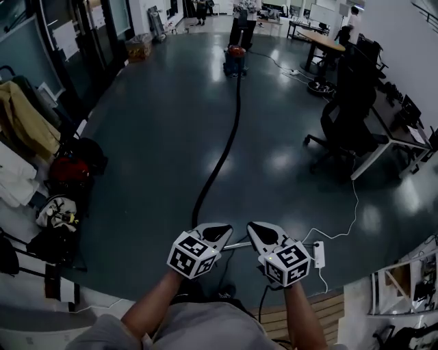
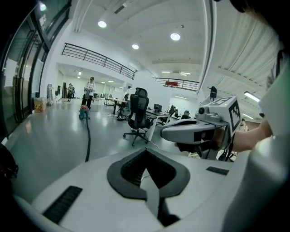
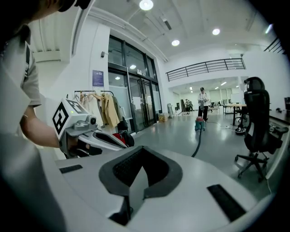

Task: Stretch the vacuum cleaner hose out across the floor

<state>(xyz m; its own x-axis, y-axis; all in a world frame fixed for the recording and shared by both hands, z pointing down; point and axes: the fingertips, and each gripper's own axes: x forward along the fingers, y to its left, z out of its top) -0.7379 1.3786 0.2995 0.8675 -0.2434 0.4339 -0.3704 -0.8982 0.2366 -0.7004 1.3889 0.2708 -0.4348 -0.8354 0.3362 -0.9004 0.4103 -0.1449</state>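
The left claw (image 1: 217,232) and the right claw (image 1: 259,230) are held side by side in front of the person's body, near each other but not touching. In the left gripper view the jaws of the left claw (image 2: 146,170) are pressed together with nothing between them. The jaws of the right claw (image 3: 136,177) are also together and empty.

The black hose (image 1: 229,137) lies on the grey floor (image 1: 150,143) in a long, slightly curved line. Its far end joins the vacuum cleaner (image 1: 235,60), which stands far away in the hall. Its near end goes out of sight behind the left claw. A person (image 1: 244,14) stands just behind the vacuum cleaner. On the right, well apart from the hose, a black office chair (image 1: 342,130) stands beside a worktop (image 1: 393,133).
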